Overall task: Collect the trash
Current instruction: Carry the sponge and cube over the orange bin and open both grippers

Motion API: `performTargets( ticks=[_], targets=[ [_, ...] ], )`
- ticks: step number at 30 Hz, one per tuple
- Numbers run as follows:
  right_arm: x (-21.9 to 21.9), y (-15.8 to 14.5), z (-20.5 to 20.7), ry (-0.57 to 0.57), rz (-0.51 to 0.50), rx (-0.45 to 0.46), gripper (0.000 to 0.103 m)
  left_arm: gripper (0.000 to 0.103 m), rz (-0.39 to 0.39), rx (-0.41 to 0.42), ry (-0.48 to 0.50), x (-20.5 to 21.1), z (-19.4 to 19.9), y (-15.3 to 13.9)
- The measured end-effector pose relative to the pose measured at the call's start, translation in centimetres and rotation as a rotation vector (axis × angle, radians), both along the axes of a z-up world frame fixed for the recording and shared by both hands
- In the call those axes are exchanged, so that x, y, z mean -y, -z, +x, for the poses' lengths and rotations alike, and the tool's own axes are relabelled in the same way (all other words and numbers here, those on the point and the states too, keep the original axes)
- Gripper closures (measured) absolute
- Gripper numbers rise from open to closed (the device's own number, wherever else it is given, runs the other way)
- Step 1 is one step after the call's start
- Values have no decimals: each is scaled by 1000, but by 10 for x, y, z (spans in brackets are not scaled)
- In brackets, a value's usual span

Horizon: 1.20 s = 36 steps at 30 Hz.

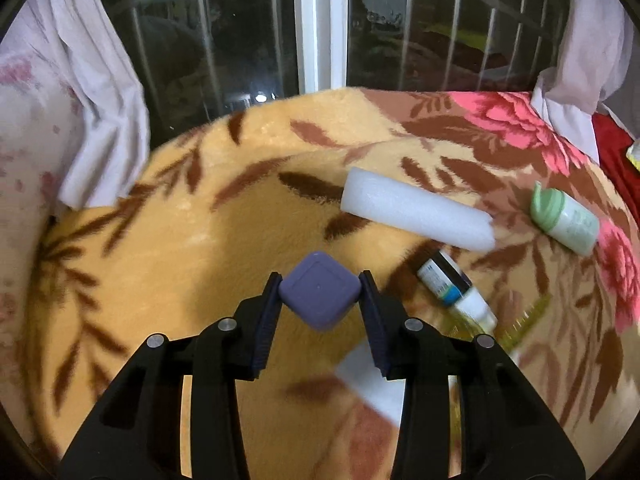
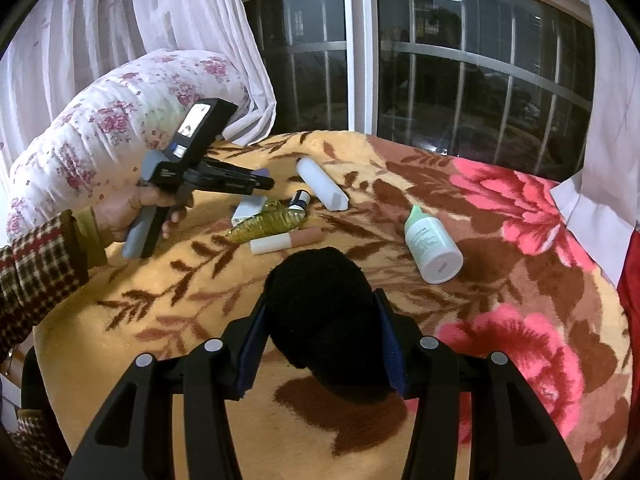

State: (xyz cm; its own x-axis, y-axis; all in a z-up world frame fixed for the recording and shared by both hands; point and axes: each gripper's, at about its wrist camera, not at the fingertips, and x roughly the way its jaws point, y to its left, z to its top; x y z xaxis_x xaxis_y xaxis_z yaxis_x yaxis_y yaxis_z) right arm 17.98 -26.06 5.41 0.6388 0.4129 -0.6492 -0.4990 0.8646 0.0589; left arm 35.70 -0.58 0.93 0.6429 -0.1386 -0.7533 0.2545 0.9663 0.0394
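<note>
My left gripper (image 1: 318,294) is shut on a purple rounded square block (image 1: 318,298) and holds it above the blanket; the gripper also shows in the right wrist view (image 2: 266,182), held in a hand. My right gripper (image 2: 322,320) is shut on a black fuzzy lump (image 2: 324,316) above the blanket. On the blanket lie a white foam roll (image 1: 416,216) (image 2: 322,184), a green-capped white bottle (image 1: 568,220) (image 2: 430,240), a small dark-capped bottle (image 1: 452,280) (image 2: 299,201), a yellow comb (image 2: 262,226), a white and pink tube (image 2: 286,241) and a white box (image 2: 248,210).
A floral orange blanket (image 1: 180,280) (image 2: 160,320) covers the bed. A barred window (image 1: 320,24) (image 2: 360,60) stands behind it. White curtains (image 1: 100,100) (image 2: 160,20) hang at both sides. A flowered pillow (image 2: 100,120) lies at the left. Red cloth (image 2: 630,292) lies at the right edge.
</note>
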Motion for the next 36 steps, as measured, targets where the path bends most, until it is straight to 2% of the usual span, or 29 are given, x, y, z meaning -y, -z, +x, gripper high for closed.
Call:
performTargets(
  ticks=[4, 7, 9, 13, 18, 22, 26, 32, 36],
  targets=[
    [-8, -9, -19, -12, 13, 7, 53, 64, 21, 15, -15, -4, -38, -22],
    [-19, -14, -41, -31, 16, 7, 53, 65, 50, 30, -27, -4, -91, -39],
    [-27, -16, -61, -47, 25, -1, 53, 64, 30, 31, -40, -7, -124, -47],
    [-44, -14, -111, -89, 52, -29, 53, 64, -38, 27, -35, -11, -212, -60],
    [-65, -6, -180, -164, 51, -59, 53, 64, -24, 50, 42, -2, -329, -60],
    [-78, 13, -238, -216, 72, -124, 53, 64, -22, 25, 68, 2, -407, -39],
    [-88, 45, -275, -213, 92, -222, 53, 64, -24, -93, 66, 13, -458, 9],
    [-107, 99, -312, -178, 48, -347, 53, 64, 1, -273, 44, 19, -484, 73],
    [-116, 125, -324, -156, 7, -390, 53, 64, 17, -299, 45, 21, -492, 86]
  ],
)
